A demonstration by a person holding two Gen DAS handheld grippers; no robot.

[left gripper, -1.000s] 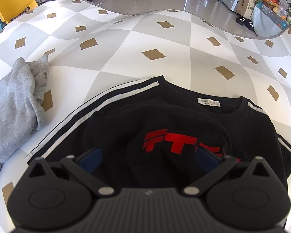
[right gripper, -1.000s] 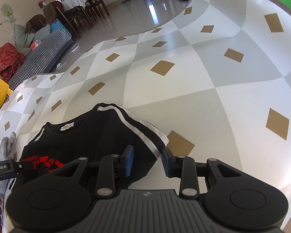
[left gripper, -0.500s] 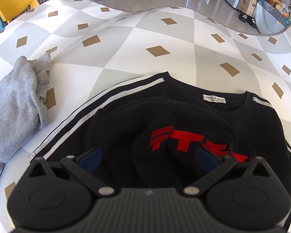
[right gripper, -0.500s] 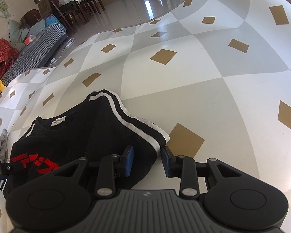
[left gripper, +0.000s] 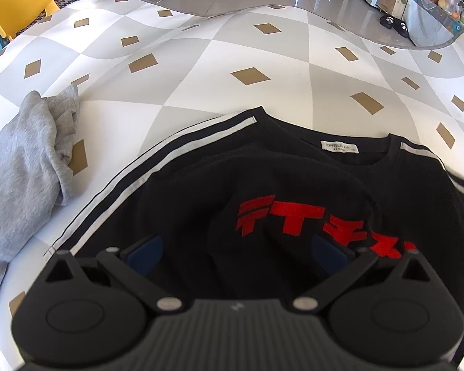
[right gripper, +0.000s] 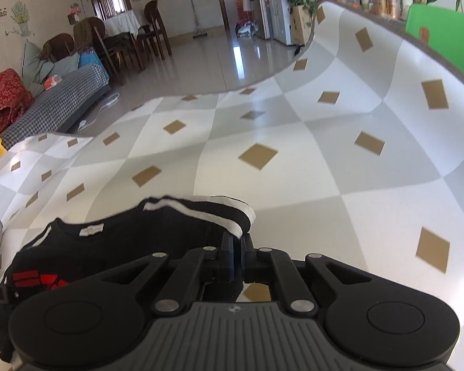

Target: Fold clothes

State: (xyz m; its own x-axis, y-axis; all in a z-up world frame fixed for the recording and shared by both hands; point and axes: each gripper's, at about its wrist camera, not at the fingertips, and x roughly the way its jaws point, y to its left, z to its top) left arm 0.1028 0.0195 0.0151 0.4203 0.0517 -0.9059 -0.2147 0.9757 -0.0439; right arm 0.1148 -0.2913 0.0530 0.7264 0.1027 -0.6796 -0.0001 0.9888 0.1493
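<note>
The left wrist camera looks steeply down, very close over the black shirt (left gripper: 294,185), which fills the lower frame. The right wrist camera looks flatter, across the checked cloth (right gripper: 294,170) into the room. Both see the shirt's white neck label (left gripper: 339,146).

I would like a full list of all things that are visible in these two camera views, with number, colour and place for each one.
black sweatshirt: one, black with white sleeve stripes and red print, flat on the cloth, nearest the cameras.
grey garment: one, grey, crumpled at the left of the sweatshirt.
tablecloth: one, white and grey checks with tan diamonds, under both garments.
yellow chair: one, yellow, beyond the cloth's far left edge.
green chair: one, green, behind the far right edge.
left gripper: one, black with blue pads, open, over the sweatshirt's front.
right gripper: one, black, its jaws have just closed on the striped sleeve.
</note>
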